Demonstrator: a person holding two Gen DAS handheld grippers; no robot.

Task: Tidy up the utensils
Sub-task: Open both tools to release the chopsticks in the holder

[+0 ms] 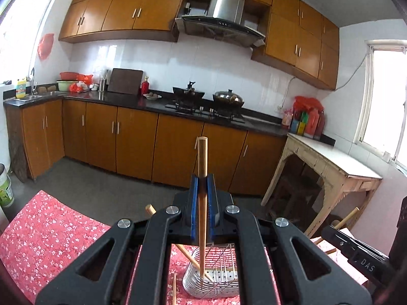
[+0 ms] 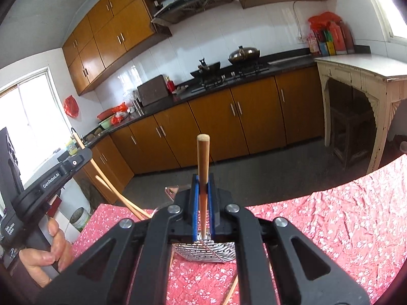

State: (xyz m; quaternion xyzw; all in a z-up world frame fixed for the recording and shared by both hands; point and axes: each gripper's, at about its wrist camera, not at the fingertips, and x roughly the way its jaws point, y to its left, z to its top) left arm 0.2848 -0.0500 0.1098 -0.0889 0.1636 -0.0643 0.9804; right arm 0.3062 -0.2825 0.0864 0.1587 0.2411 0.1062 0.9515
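Observation:
In the left wrist view my left gripper [image 1: 202, 178] is shut on an upright wooden chopstick [image 1: 202, 157]. Its lower end reaches down into a wire utensil holder [image 1: 218, 279] on the red floral cloth [image 1: 51, 228]. A second chopstick [image 1: 178, 244] leans in the holder, and a third [image 1: 174, 289] lies beside it. In the right wrist view my right gripper [image 2: 202, 178] is shut on another chopstick [image 2: 203, 157], whose lower end is over the same holder [image 2: 203, 250]. The left gripper [image 2: 85, 153], held by a hand [image 2: 54, 244], shows at the left with its chopstick [image 2: 101, 178].
The floral cloth [image 2: 330, 228] covers the table out to its far edge. A loose chopstick [image 2: 231, 292] lies on it near the holder. Beyond are kitchen cabinets [image 1: 127, 132], a stove with pans [image 1: 203, 101], and a white side table [image 1: 330, 157] at right.

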